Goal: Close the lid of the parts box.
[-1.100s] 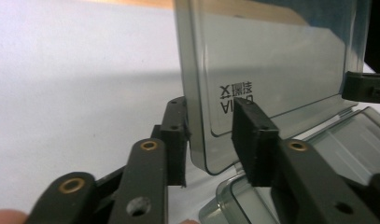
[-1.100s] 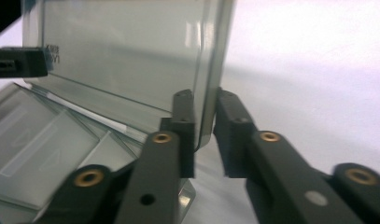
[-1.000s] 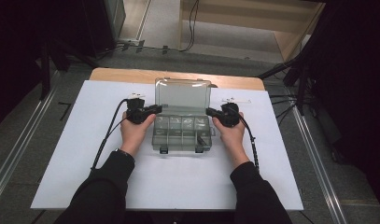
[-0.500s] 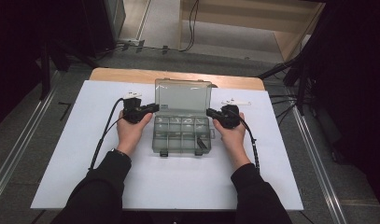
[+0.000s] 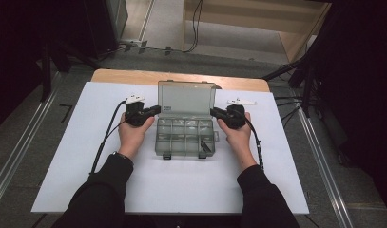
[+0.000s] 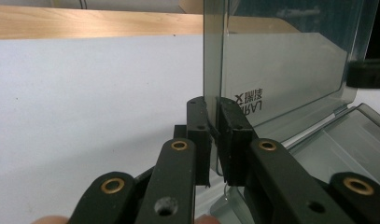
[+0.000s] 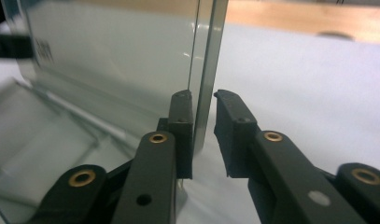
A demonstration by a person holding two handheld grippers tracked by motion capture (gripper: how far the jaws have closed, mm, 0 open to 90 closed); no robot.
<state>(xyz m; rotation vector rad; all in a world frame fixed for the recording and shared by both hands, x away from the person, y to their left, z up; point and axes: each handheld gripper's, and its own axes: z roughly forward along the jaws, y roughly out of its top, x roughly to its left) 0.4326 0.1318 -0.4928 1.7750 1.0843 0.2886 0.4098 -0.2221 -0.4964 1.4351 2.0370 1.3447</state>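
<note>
**Organiser box: lid raised and held at both side edges; right grip slackening**

The clear plastic organiser box (image 5: 184, 135) sits at the middle of the white table sheet (image 5: 86, 180), hinge on the far side, latches on the near side. Its lid (image 5: 186, 97) stands upright over the far edge of the tray, so the opening step looks done. The compartments are exposed; a few small items lie in them, too small to identify.

The left gripper (image 5: 155, 110) is at the left edge of the lid. In the left gripper view its jaws have just been closing, and both pads (image 6: 234, 135) press on the lid's edge (image 6: 213, 70): a firm pinch.

The right gripper (image 5: 214, 112) is at the right edge of the lid. In the right gripper view its jaws have just been opening. One pad (image 7: 182, 126) touches the lid's edge (image 7: 208, 56); the other stands apart with a clear gap, so the lid is between the jaws but not clamped.

Judgement: the lid is up and steadied mainly from the left. What is left is either to release it fully or to swing it down and latch it; the pictures do not settle which.
</note>
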